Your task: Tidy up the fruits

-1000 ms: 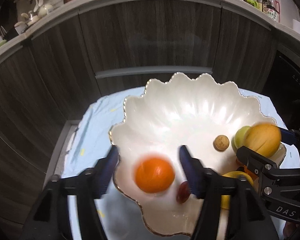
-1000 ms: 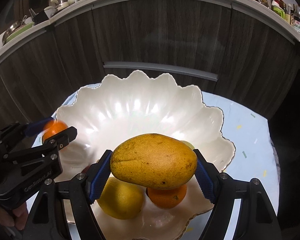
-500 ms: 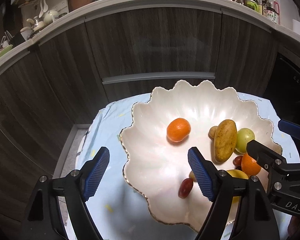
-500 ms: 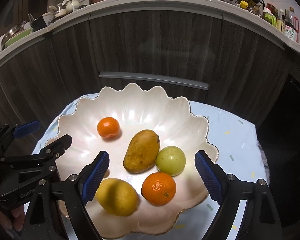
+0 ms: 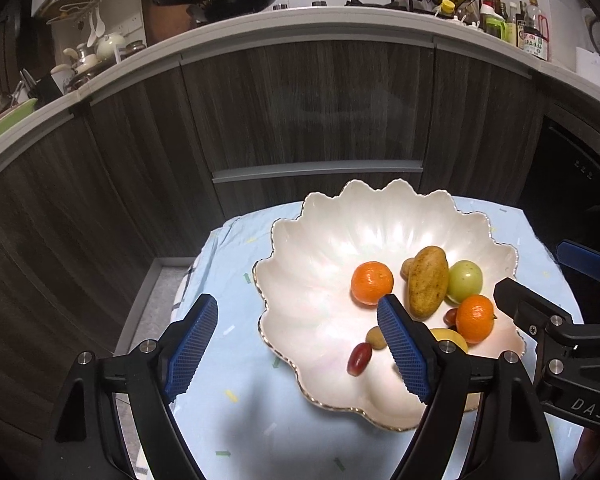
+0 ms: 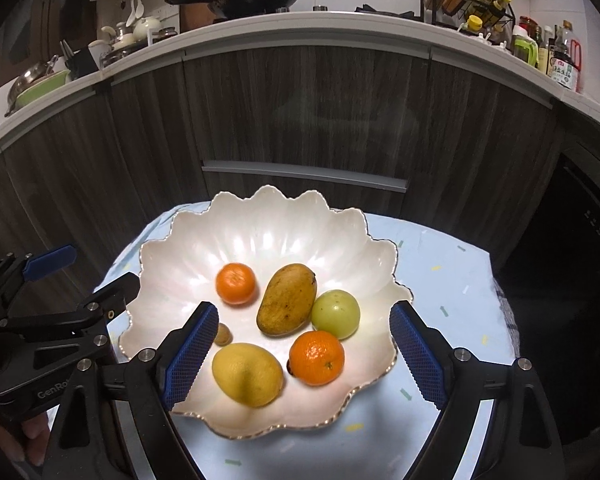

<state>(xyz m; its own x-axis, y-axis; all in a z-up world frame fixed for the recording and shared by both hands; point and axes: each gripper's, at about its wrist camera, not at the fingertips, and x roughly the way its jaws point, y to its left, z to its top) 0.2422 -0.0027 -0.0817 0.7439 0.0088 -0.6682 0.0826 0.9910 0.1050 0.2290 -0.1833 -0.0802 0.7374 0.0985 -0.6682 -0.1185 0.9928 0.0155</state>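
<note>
Right wrist view: mango (image 6: 287, 299) lies mid-bowl (image 6: 260, 216), ahead of the right hand-held gripper (image 6: 300, 354), jaws apart, empty. Tangerine (image 6: 236, 283) beside it, lemon (image 6: 247, 374) nearest. Left hand-held gripper (image 5: 298, 350) also spread, nothing gripped, bowl rim between its fingers. Bowl sits on the blue-clothed bench (image 6: 440, 272).

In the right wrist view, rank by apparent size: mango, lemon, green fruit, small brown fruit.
1. mango and lemon: look alike; the lemon is nearer the camera, so unsure.
2. green fruit
3. small brown fruit, partly hidden by a gripper finger.
</note>
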